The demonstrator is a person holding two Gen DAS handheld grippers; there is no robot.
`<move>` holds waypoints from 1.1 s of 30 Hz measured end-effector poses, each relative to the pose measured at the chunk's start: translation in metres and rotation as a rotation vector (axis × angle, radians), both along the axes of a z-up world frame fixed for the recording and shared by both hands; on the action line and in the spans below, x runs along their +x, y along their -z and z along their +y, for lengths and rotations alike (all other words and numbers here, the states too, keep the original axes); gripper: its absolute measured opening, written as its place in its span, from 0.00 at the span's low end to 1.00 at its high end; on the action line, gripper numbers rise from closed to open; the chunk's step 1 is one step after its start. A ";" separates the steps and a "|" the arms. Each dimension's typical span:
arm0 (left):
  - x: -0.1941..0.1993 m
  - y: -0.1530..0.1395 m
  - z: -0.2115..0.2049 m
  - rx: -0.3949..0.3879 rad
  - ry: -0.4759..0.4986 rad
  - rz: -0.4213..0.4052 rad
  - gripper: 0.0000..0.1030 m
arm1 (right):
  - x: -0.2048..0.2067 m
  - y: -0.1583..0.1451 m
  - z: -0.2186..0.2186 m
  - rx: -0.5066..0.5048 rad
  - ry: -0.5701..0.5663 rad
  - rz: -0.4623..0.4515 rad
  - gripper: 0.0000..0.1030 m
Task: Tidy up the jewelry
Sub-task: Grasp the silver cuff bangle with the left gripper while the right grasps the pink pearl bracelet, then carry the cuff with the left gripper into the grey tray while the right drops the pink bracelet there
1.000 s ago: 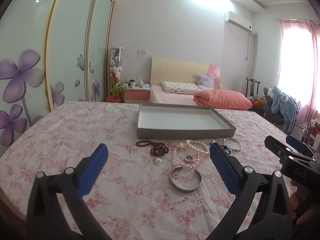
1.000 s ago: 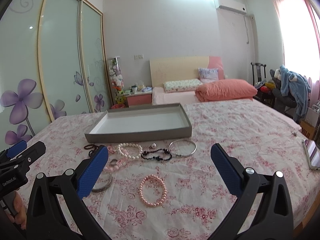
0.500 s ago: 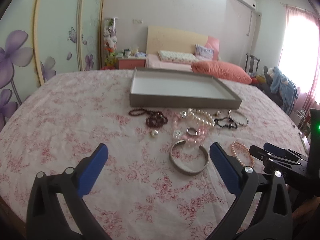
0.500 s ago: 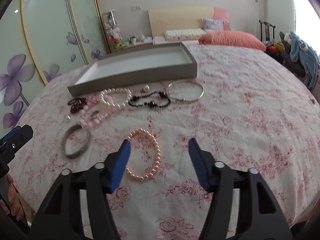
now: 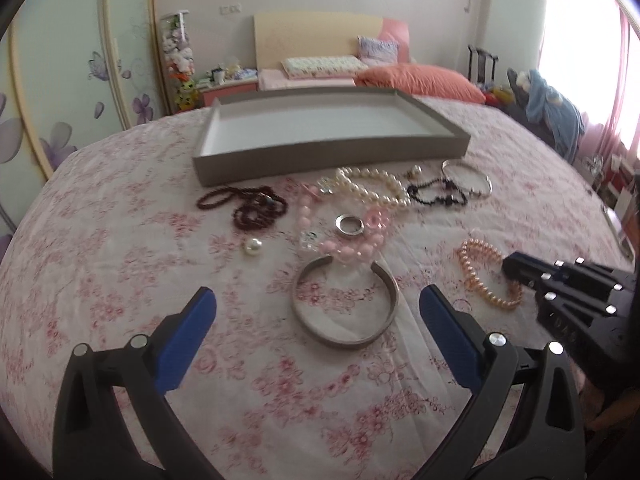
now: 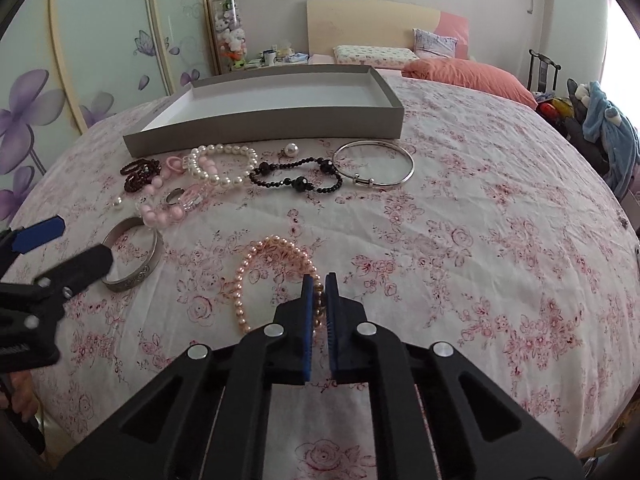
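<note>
Left gripper (image 5: 316, 314) jaws wide, hovering over silver cuff bangle (image 5: 346, 306) on floral bedspread (image 5: 120, 240). Right gripper (image 6: 319, 286) clamped on peach pearl bracelet (image 6: 256, 264), near side. Grey tray (image 6: 264, 128) behind jewelry row.

Bedspread (image 6: 460, 248): white, pink-red floral print. Tray (image 6: 264, 128): grey walls, white floor. Pearl bracelet (image 6: 276, 276): peach-pink. Cuff bangle (image 5: 346, 304): dull silver. Thin bangle (image 6: 374, 164): bright silver. Bead strand (image 6: 296, 178): black. Pearl strand (image 6: 224, 164): cream-white. Gripper pads (image 6: 307, 320): blue; frames black.
</note>
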State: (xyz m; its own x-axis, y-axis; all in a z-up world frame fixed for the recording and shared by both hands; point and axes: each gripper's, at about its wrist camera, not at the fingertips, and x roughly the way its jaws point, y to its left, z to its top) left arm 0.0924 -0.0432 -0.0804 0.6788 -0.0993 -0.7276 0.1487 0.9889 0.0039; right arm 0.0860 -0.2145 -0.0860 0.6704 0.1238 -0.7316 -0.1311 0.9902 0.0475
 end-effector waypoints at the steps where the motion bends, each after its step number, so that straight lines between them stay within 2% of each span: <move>1: 0.003 0.003 -0.003 0.008 0.005 0.012 0.96 | 0.000 0.000 -0.002 0.004 0.007 -0.001 0.07; 7: 0.019 0.012 -0.009 0.017 0.020 0.075 0.96 | 0.006 0.001 -0.007 0.017 0.020 -0.002 0.07; 8: 0.021 0.013 -0.009 0.016 0.022 0.084 0.94 | 0.006 0.001 -0.007 0.017 0.020 -0.003 0.07; 11: 0.029 0.019 -0.012 0.016 0.021 0.107 0.79 | 0.006 0.001 -0.007 0.019 0.020 -0.001 0.07; 17: 0.030 0.021 -0.019 0.028 0.032 0.105 0.75 | 0.007 0.000 -0.007 0.021 0.019 -0.001 0.07; 20: 0.030 0.020 -0.020 0.030 0.037 0.093 0.65 | 0.007 0.000 -0.007 0.022 0.018 -0.002 0.07; 27: 0.025 0.019 -0.017 0.011 0.040 0.090 0.64 | 0.006 -0.001 -0.009 0.056 0.007 0.001 0.07; 33: 0.016 0.017 -0.003 -0.014 0.013 0.092 0.64 | 0.002 -0.012 -0.006 0.085 -0.011 -0.041 0.07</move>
State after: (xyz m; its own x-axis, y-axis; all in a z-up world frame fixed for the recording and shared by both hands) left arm 0.1087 -0.0460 -0.0976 0.6081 -0.1185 -0.7850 0.1611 0.9866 -0.0242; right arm 0.0881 -0.2208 -0.0740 0.6979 0.1920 -0.6900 -0.1460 0.9813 0.1254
